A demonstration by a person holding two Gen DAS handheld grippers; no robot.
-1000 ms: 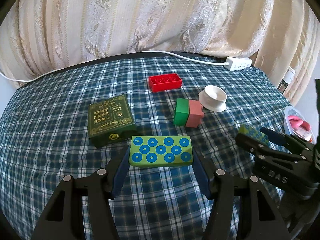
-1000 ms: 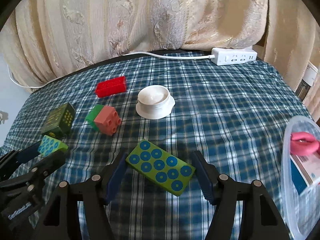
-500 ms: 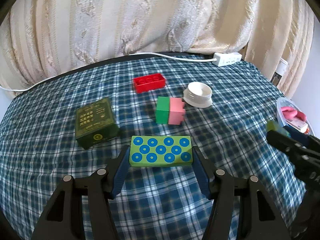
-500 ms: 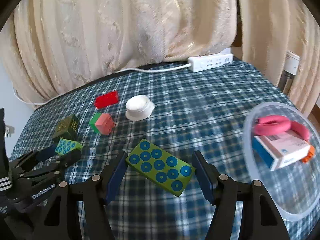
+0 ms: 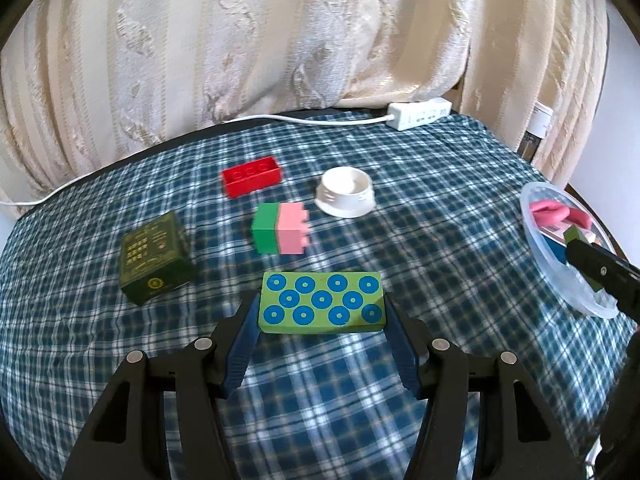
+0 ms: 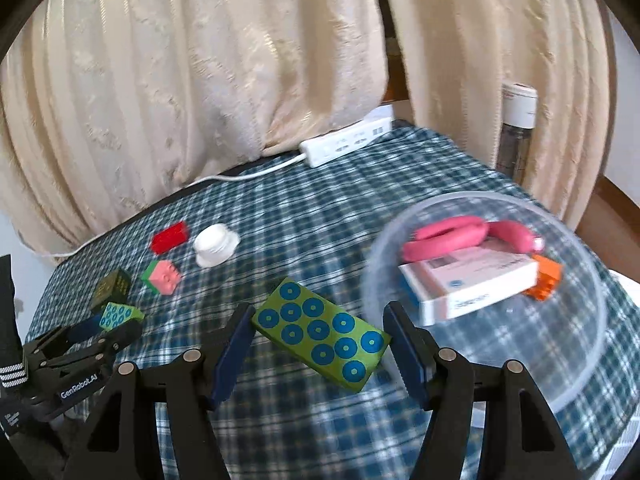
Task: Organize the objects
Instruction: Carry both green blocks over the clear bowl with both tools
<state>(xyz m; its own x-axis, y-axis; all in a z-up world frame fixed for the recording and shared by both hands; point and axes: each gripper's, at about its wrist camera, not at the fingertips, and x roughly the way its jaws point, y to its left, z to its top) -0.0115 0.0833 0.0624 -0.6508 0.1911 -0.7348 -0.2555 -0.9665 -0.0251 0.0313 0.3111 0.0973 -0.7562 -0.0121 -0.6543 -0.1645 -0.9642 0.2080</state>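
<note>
Blocks fill both grippers. The left gripper (image 5: 322,312) is clamped on a green dotted block (image 5: 322,305), held flat and square between its pads above the cloth (image 5: 440,240). Ahead and to its left lies a dark green box (image 5: 154,258); straight ahead are a green-pink brick (image 5: 280,234), a red brick (image 5: 251,176) and a white cap (image 5: 346,194), all well apart from the gripper.

The right gripper (image 6: 320,338) pinches a second dotted block (image 6: 322,338), but this one sits skewed, its long side running diagonally between the pads, so only the corners seem to bear. Just to its right stands a clear bowl (image 6: 588,344) holding a pink ring (image 6: 448,236), a white carton (image 6: 476,284) and an orange brick (image 6: 546,278). The near rim lies just beside the right finger (image 6: 408,352).

By judgement the bowl is the target, and the right block is close to going in. Risks: the skewed grip could let that block twist free and fall on the cloth short of the rim. The finger could also knock the light bowl and push it away. The bowl is already crowded, so a block dropped onto the carton could slide and tip out. The left block looks secure, yet both grippers converging on one bowl could collide.
</note>
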